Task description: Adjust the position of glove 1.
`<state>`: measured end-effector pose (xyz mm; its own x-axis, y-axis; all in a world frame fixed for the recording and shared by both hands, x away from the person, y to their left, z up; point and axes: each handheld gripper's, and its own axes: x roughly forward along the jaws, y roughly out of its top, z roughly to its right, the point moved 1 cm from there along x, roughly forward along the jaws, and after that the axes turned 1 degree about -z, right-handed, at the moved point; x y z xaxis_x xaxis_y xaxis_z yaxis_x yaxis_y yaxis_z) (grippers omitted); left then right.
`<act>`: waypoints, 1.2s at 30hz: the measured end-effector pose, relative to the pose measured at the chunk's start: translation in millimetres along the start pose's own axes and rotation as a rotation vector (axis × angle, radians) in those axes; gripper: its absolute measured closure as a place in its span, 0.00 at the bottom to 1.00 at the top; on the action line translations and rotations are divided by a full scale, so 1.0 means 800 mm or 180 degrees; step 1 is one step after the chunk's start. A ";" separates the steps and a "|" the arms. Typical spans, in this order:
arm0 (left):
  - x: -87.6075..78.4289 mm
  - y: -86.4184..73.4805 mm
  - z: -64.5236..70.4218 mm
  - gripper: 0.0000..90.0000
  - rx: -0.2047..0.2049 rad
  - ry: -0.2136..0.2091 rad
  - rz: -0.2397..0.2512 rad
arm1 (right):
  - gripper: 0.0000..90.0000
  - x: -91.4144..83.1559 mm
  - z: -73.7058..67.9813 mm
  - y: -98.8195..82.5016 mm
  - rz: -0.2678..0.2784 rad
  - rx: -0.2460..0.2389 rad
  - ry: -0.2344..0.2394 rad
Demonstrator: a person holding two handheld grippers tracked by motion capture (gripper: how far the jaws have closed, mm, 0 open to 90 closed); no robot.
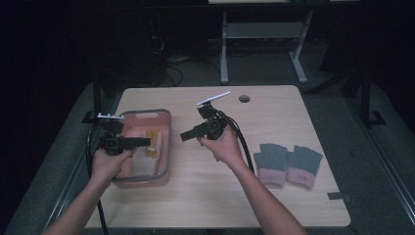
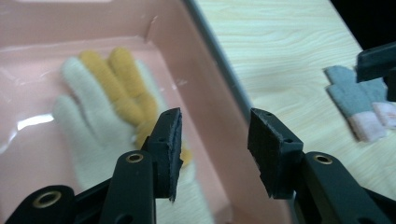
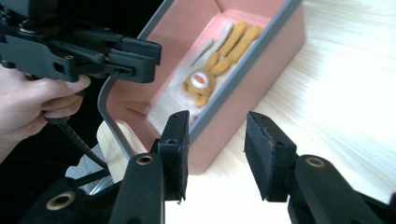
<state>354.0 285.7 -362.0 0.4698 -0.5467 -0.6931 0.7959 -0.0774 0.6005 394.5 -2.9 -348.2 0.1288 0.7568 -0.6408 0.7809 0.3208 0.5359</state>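
While hovering over the pink bin, left gripper with jaws apart and nothing between them; right gripper likewise parted and empty, held above bare table just beside the bin's right wall. No earlier picture to compare, so only the present gap reported.

Inside the bin, lying flat on the floor: a cream glove with a mustard-yellow glove on top of it, fingers pointing toward the far wall. Well apart, on the table's right side: a grey pair of gloves with pink cuffs, laid side by side and touching.

Probably knitted, so soft, light and floppy; no risk of breakage, little of slipping, but likely to sag and fold once lifted. Best pinched at the cuff or across the palm, where the knit looks thickest, rather than at a single finger. For the grey pair, a grip over the touching edges might lift both together.
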 end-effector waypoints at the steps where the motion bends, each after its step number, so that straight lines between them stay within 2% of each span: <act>1: 0.000 0.001 0.003 0.60 0.0022 -0.0010 -0.0006 | 0.66 -0.004 0.002 -0.002 0.0027 0.0005 -0.0008; 8: 0.007 0.008 0.026 0.60 0.0071 -0.0184 -0.0022 | 0.64 -0.025 0.015 -0.013 0.0089 0.0063 -0.0038; 14: 0.012 0.015 0.047 0.60 0.0157 -0.0239 -0.0007 | 0.64 -0.038 0.025 -0.024 0.0130 0.0084 -0.0056; 21: 0.019 0.019 0.072 0.59 0.0319 -0.0317 -0.0028 | 0.63 -0.053 0.038 -0.042 0.0147 0.0156 -0.0115; 36: 0.051 0.021 0.118 0.58 0.0489 -0.0460 -0.0080 | 0.62 -0.100 0.072 -0.076 0.0251 0.0322 -0.0320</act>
<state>350.2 183.9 -342.5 0.3820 -0.6561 -0.6508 0.7339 -0.2127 0.6451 371.9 -116.2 -361.2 0.2488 0.7149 -0.6535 0.8228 0.2000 0.5319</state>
